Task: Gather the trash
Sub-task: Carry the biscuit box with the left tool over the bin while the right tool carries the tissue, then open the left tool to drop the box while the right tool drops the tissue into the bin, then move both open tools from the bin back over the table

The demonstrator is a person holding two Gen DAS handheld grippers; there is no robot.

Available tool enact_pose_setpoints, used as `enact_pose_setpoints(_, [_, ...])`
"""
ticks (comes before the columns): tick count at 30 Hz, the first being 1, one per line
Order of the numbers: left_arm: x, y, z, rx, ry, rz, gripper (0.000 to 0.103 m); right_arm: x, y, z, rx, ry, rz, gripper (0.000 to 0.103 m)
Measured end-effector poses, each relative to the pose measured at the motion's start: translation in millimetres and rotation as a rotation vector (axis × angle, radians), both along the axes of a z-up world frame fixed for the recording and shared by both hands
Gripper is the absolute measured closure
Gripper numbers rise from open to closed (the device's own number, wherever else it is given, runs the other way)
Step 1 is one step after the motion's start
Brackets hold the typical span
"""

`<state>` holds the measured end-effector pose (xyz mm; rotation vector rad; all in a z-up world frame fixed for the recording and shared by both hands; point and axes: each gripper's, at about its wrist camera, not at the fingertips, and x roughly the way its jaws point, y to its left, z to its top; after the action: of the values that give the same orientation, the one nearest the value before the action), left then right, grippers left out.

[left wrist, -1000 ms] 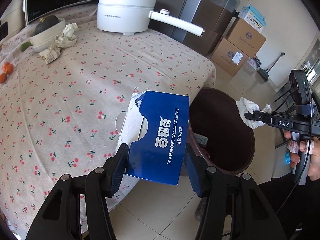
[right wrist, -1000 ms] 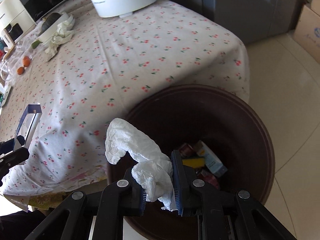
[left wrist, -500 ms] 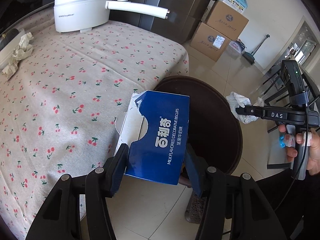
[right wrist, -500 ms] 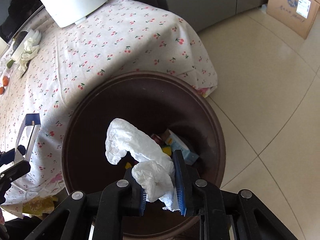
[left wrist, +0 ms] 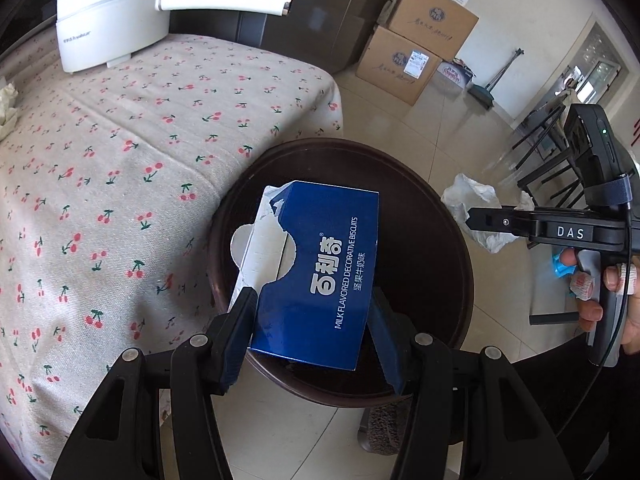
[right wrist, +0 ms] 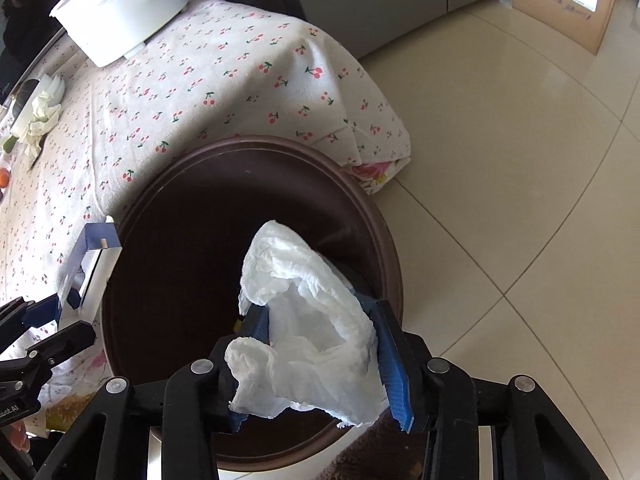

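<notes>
A blue biscuit box (left wrist: 320, 276) is clamped in my left gripper (left wrist: 310, 300), which is shut on its sides and holds it over the mouth of the dark brown trash bin (left wrist: 432, 216). In the right wrist view, a crumpled white tissue (right wrist: 312, 320) hangs loosely between the fingers of my right gripper (right wrist: 318, 312). Its jaws are opening above the bin (right wrist: 192, 240). The same tissue (left wrist: 472, 204) shows at the right gripper's tip (left wrist: 476, 216) beyond the bin's right rim. The box (right wrist: 94, 256) and left gripper (right wrist: 48, 320) appear at the bin's left edge.
The bin stands on tile floor against a table with a cherry-print cloth (left wrist: 120, 140). A white electric pot (left wrist: 108, 16) sits at the table's far end, and more crumpled tissues (right wrist: 40, 116) lie by a plate. Cardboard boxes (left wrist: 412, 40) and black chair legs (left wrist: 548, 152) stand beyond.
Both grippers moved off the table side to over the bin. The right jaws went from tightly shut on the tissue to spread apart, and the tissue has puffed out. The left grip is unchanged.
</notes>
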<state>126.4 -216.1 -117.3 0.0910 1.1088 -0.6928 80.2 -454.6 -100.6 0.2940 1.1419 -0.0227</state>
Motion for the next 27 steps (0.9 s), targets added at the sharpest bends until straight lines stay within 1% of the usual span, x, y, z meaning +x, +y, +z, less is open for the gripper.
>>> enact_pose_setpoints(3, [0.5,-4.4,-2.9,0.015,-0.005,-0.006,0.045,0.5,3.9,1.2,0.013,-0.006,0.018,0.056])
enact_pose_setpoints(5, [0.0,-4.7,-1.7,0.026,-0.033,-0.009,0.044,2.3,9.2,3.0,0.012,-0.012,0.03,0.056])
enact_pose_setpoints(6, [0.8,-5.2,-1.5,0.035,-0.031,-0.007,0.037,3.4,11.6,3.8,0.013,-0.014,0.036,0.056])
enact_pose_setpoints(7, [1.2,-4.7,-1.6,0.039,-0.023,-0.005,0.026,4.4,14.0,4.2,0.015,-0.015,0.041,0.055])
enact_pose_setpoints(9, [1.6,-2.2,-1.2,0.049,-0.027,0.012,0.016,6.0,17.3,4.3,0.017,-0.015,0.044,0.052])
enact_pose_setpoints(12, [2.1,3.5,-0.3,0.076,-0.032,0.022,0.015,7.4,20.8,4.0,0.011,-0.012,0.044,0.048])
enact_pose_setpoints(16, [1.7,13.3,3.0,0.087,-0.038,0.039,0.014,7.9,21.3,3.9,0.011,-0.009,0.04,0.041])
enact_pose_setpoints(18, [1.8,18.3,4.7,0.092,-0.041,0.048,0.013,8.0,20.9,3.9,0.012,-0.008,0.037,0.035])
enact_pose_setpoints(20, [1.6,24.0,5.7,0.098,-0.04,0.061,0.012,8.9,21.0,4.6,0.008,-0.007,0.033,0.02])
enact_pose_setpoints(27, [1.2,45.6,10.3,0.117,-0.046,0.114,0.007,11.9,26.0,9.6,-0.006,-0.018,0.031,0.012])
